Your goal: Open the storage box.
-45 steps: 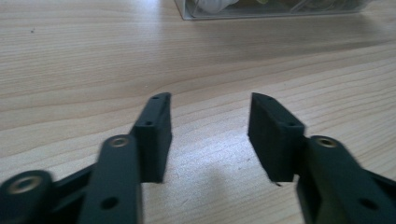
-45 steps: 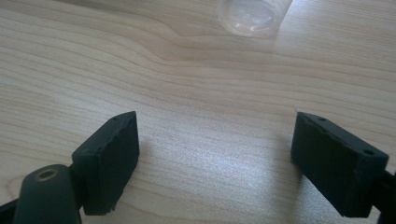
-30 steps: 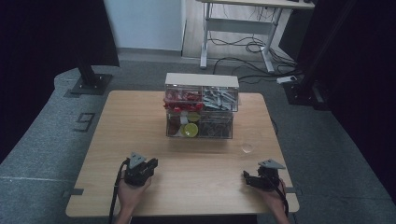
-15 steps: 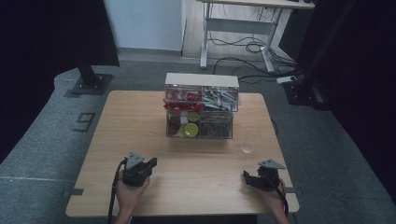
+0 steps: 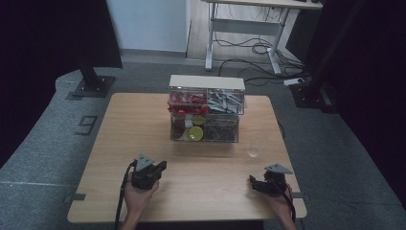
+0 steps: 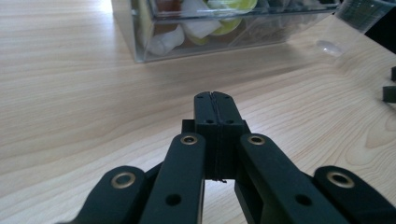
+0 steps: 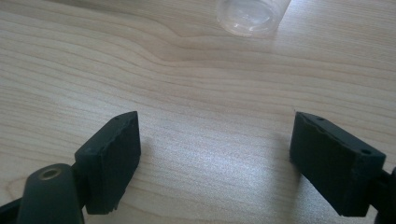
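The left gripper (image 6: 215, 95) is pinched tight on nothing, and the right gripper (image 7: 215, 154) stands wide and empty, just short of the clear cup (image 7: 252, 16). A hasty reach could tip that light cup or skid it toward the drawer box (image 5: 206, 108).

High view set above near edge of table (image 5: 119, 139), facing forward and down; whole top, organizer (image 5: 206, 109) and floor beyond taken in. Left gripper view carried low over wood, aimed along closed jaws toward organizer (image 6: 187, 32) base, close. Right gripper view held closer, angled down at table between spread jaws. Clear cup (image 7: 252, 16) shared by all three views (image 5: 253, 153) (image 6: 329, 46).
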`<state>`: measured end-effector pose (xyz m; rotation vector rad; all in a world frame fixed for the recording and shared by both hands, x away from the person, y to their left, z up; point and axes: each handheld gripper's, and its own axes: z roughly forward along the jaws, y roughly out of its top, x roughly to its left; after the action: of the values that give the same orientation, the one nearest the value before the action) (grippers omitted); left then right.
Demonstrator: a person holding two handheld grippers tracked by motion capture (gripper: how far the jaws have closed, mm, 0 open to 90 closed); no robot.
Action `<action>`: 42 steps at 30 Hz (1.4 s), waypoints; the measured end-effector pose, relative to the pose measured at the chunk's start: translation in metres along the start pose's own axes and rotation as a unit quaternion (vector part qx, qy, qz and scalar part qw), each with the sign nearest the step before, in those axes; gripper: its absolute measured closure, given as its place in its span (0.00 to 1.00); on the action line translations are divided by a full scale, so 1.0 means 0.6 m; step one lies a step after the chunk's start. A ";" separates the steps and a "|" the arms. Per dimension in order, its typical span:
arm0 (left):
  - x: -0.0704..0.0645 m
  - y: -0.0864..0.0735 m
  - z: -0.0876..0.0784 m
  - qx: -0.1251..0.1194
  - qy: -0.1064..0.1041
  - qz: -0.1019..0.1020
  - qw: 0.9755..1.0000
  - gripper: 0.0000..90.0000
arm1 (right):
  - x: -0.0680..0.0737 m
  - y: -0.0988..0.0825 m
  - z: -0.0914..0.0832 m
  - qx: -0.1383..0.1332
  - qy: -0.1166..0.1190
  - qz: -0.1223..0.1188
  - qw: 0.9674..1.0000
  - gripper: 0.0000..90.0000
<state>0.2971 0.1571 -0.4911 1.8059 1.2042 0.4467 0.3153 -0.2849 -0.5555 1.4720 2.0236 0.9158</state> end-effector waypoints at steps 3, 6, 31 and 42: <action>-0.004 0.009 0.008 0.002 -0.012 -0.001 1.000 1.00 | 0.000 0.000 0.000 0.000 0.000 0.000 1.000 0.19; -0.005 0.017 0.014 0.008 -0.014 0.003 1.000 1.00 | 0.000 0.000 0.000 0.000 0.000 0.000 1.000 0.19; -0.006 0.043 0.054 0.025 -0.025 -0.005 0.999 1.00 | 0.000 0.000 0.000 0.000 0.000 0.001 1.000 0.19; -0.014 0.055 0.077 0.033 -0.032 -0.001 0.999 1.00 | 0.000 0.000 0.001 0.000 0.000 0.001 1.000 0.19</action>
<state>0.3438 0.1237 -0.4874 1.8606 1.1883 0.3501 0.3157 -0.2849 -0.5556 1.4744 2.0230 0.9154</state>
